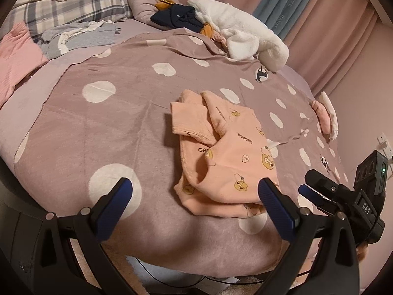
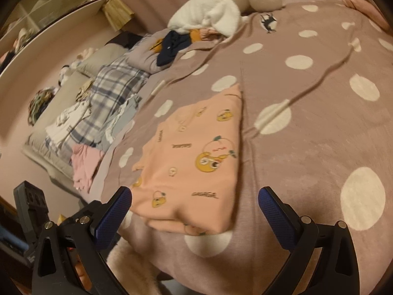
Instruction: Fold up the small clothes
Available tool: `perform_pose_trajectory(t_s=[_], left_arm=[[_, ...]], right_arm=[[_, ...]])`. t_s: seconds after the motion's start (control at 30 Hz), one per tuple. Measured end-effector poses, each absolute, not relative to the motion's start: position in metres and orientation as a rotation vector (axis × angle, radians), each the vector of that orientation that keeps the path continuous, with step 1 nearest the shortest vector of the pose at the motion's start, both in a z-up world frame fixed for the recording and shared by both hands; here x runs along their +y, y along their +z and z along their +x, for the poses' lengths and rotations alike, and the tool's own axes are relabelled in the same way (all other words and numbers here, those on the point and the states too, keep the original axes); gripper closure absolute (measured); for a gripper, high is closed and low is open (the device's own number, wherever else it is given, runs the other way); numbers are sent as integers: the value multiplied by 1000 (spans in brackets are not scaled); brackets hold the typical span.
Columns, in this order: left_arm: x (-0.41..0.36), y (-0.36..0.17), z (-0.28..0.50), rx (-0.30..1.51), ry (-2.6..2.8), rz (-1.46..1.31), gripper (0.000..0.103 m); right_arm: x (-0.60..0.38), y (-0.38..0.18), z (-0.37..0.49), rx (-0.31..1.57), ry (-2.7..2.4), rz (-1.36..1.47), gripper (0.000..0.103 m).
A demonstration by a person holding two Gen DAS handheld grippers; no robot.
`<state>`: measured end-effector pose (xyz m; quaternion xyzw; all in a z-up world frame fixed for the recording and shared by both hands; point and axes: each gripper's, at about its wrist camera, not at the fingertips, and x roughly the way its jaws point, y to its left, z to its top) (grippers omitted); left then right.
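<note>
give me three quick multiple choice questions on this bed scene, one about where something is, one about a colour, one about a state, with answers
1. Where does the white fluffy garment lie?
A. at the far end of the dotted blanket
B. between the left gripper's fingers
C. on the floor

2. What colour is the garment with the cartoon prints?
A. navy
B. peach pink
C. green

3. How do the jaws of the right gripper stand?
A. shut on the garment
B. shut on nothing
C. wide open, holding nothing

Answers:
1 A, it lies beyond the printed garment, near the dark clothes.
2 B, the cloth is peach pink with yellow prints.
3 C, both blue pads stand apart and the garment lies flat on the blanket.
</note>
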<state>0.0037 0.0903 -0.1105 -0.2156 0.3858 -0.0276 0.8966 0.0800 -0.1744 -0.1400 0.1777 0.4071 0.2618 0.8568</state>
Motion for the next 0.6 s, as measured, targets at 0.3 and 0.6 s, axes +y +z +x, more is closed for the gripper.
perform_pose_trajectory(t_s=[0.3,0.6], left_arm=[[87,-126,35,825,-80,-450,1],[94,-153,68,884,-153,-540,1]], right_arm=[[-187,-155,96,888,572,469,1],[-187,-175,123,914,675,644,1]])
